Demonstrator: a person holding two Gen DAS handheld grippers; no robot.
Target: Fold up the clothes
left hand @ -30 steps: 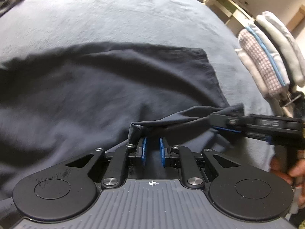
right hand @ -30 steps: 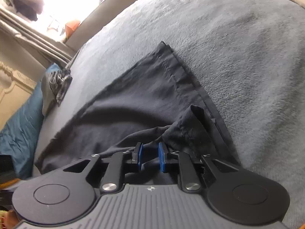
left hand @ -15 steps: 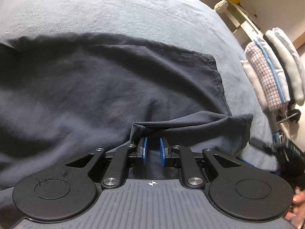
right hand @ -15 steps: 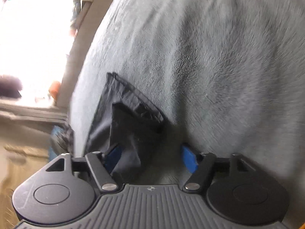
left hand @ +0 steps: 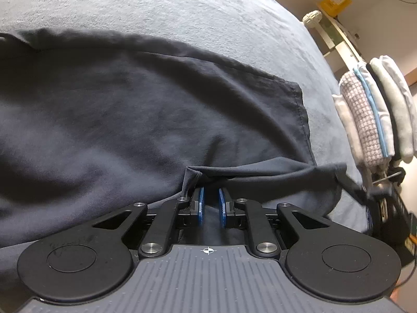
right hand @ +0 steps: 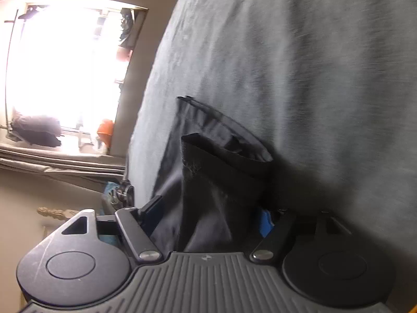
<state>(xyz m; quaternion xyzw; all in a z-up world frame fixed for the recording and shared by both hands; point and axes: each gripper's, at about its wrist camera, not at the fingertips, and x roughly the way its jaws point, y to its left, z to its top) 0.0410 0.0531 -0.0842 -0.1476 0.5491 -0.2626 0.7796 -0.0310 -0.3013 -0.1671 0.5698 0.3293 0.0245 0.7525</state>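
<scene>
While my left gripper (left hand: 211, 203) pinches a raised fold of the dark garment (left hand: 146, 120), its blue pads (left hand: 200, 204) stand narrow with cloth bunched between them at lower centre of the left view. I see the garment spread flat over the grey blanket (left hand: 182, 13), filling the middle and left of that frame, its hemmed corner toward the right. A stack of folded clothes (left hand: 375, 114) sits at the right edge, off the blanket.

On my right gripper (right hand: 208, 216) the jaws have just been opening and now stand wide; a dark flap of the garment (right hand: 221, 172) lies loosely between them, neither pad pressing it. A bright window (right hand: 65, 60) fills the upper left of that view.
</scene>
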